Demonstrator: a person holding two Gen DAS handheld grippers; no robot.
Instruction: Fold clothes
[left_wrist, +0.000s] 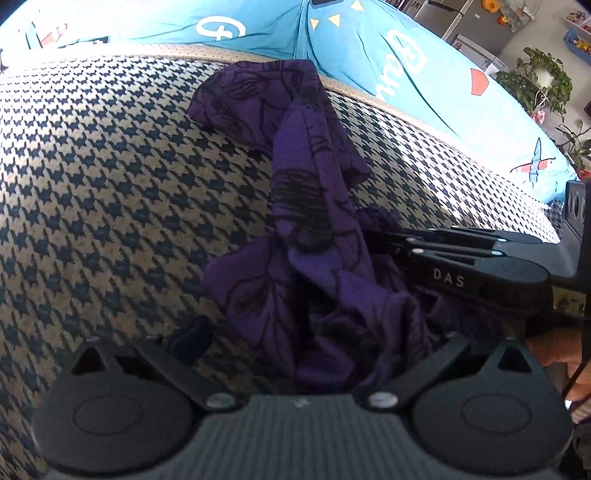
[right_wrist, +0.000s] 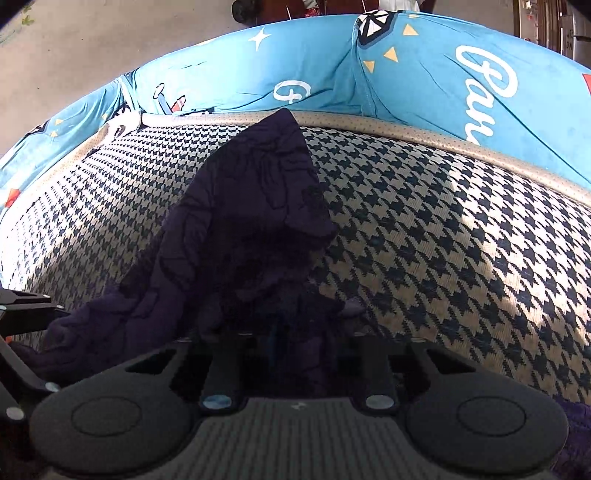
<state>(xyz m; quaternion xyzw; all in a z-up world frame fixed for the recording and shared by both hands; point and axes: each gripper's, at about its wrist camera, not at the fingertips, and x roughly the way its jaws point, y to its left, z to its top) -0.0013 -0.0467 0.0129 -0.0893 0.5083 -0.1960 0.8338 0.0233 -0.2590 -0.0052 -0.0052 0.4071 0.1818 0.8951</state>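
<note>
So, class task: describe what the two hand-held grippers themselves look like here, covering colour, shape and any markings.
The left hand-held gripper is matte black, with a ribbed grey-black plate between two round discs and silver pivot screws. The right hand-held gripper matches it; seen from the side, its black link bars with silver rivets carry white letters "DAS".

Houndstooth seat cushion with patchy sunlight; blue printed back cushions at 12 o'clock. Potted plants and metal cabinet at 2 o'clock.
</note>
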